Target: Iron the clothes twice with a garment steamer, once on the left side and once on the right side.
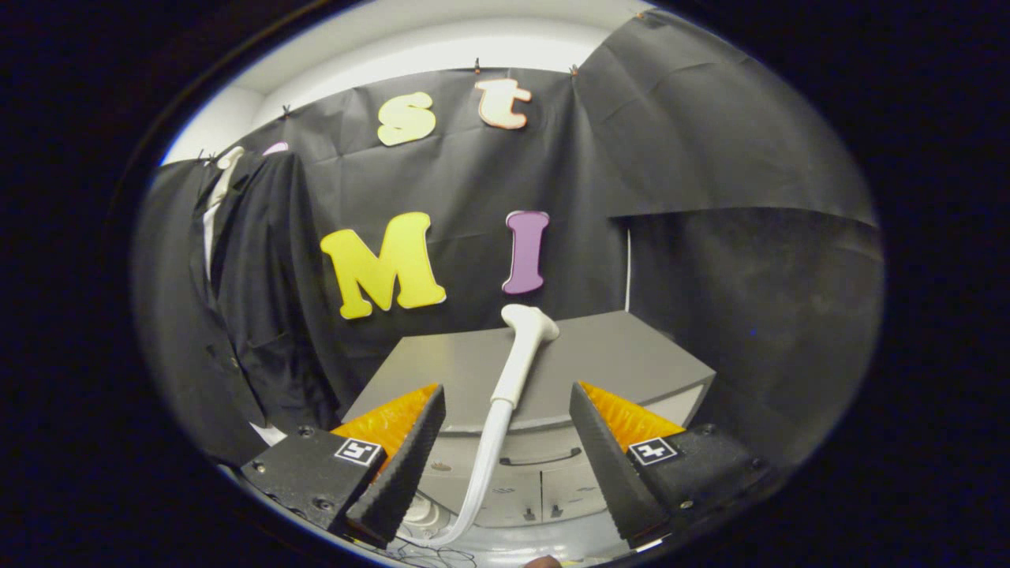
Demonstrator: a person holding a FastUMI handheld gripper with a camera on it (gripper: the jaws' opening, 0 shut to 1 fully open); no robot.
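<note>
our fingers (505, 454) sit nearest the lens, spread wide and gripping nothing, and between them rises the garment steamer (517, 359), not touched by either one. we see its white wand lying on the grey worktop (623, 355), the flared head at the far end and the handle toward us, so its long axis runs roughly straight away from us with a slight lean to the right, head pointing at the booth wall. from the near end a pale hose (483, 465) curves down over the front edge of the worktop, past a drawer handle (540, 457), toward a rounded base unit (422, 517) low down beside the left finger; we cannot make that unit out clearly. we judge the wand to be light, rigid plastic, smooth and a bit slippery, with the hose soft and likely to drag or tug as it lifts. the straight part of the handle below the head looks the best place to close on, across its width, keeping clear of the hose joint. further out, to the left and well apart from the worktop, hang the clothes (245, 300), a dark garment with a pale strip at the collar, hung against the wall. neither side looks steamed yet, as we judge it, with the wand not yet picked up.
</note>
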